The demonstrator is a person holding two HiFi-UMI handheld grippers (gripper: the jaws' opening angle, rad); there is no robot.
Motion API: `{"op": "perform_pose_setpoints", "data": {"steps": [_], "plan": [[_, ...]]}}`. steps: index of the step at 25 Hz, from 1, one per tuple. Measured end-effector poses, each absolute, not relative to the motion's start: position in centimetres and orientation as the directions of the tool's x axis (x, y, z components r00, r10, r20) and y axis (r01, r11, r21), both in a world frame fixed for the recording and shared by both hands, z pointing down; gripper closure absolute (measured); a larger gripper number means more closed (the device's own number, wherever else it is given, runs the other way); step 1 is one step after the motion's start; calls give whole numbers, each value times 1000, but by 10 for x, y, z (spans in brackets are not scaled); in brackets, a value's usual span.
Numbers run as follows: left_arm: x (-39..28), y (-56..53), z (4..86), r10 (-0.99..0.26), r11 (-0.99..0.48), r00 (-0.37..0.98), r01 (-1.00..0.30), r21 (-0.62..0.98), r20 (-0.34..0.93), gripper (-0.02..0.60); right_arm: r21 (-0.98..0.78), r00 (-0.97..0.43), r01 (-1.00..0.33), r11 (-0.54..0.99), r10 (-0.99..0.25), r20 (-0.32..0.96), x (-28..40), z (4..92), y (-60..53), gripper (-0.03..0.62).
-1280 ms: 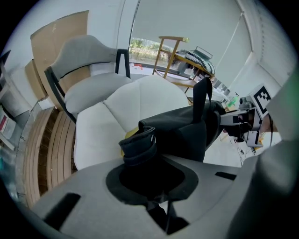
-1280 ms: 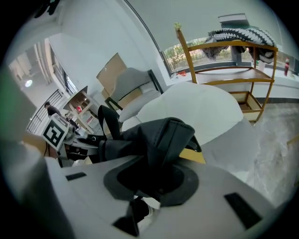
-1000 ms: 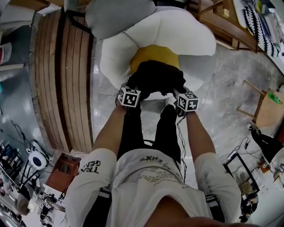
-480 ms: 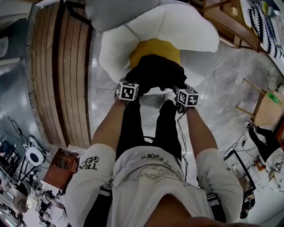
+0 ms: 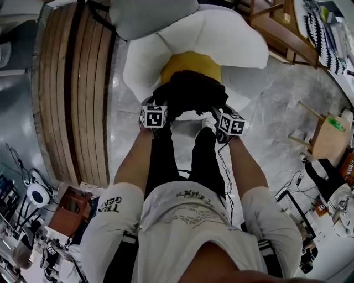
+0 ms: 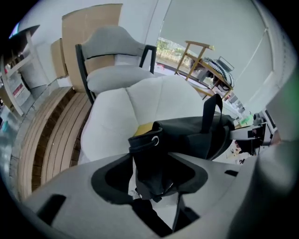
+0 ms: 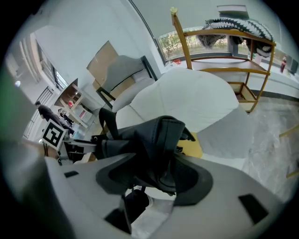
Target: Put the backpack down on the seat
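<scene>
Backpack within left claw, right claw — just opened

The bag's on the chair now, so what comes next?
Probably draw both back toward the person: the backpack rests on the seat, and the left hand-held gripper and right hand-held gripper have just opened their jaws, with fabric between them.

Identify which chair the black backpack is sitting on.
The white petal-shaped armchair with the yellow cushion: the black backpack lies on its seat. The grey chair behind it has a dark frame and no backpack.
</scene>
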State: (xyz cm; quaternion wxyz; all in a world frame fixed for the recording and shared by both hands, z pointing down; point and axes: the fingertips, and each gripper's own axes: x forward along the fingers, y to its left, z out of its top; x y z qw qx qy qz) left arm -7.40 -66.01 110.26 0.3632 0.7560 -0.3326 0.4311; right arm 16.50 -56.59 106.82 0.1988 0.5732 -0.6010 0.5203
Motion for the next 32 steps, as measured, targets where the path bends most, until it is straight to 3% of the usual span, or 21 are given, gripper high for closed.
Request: {"op": "perform_pose_setpoints", "data": {"steps": [6, 10, 12, 14, 24, 32], "plan": [[-88, -649, 1034, -239, -475, 423, -836, 274, 874, 357, -391, -288, -905, -167, -437, 852, 152, 1030, -539, 374], [-89, -637, 980, -272, -489, 428, -833, 259, 862, 455, -344, -266, -928, -141, -394, 880, 148, 997, -517, 386], [-89, -633, 953, -290, -485, 425, -837, 251, 857, 507, -340, -273, -934, -114, -388, 880, 143, 974, -511, 523], [-85, -628, 924, -305, -478, 428, -842, 252, 851, 526, -346, -289, -935, -77, -401, 869, 137, 947, -508, 546], [-41, -590, 770, -362, -553, 501, -794, 252, 786, 555, -303, -275, -952, 48, -575, 771, 138, 789, -508, 560], [-25, -612, 642, -529, -591, 507, -796, 134, 680, 558, -229, -221, -969, 96, -755, 618, 152, 650, -551, 566]]}}
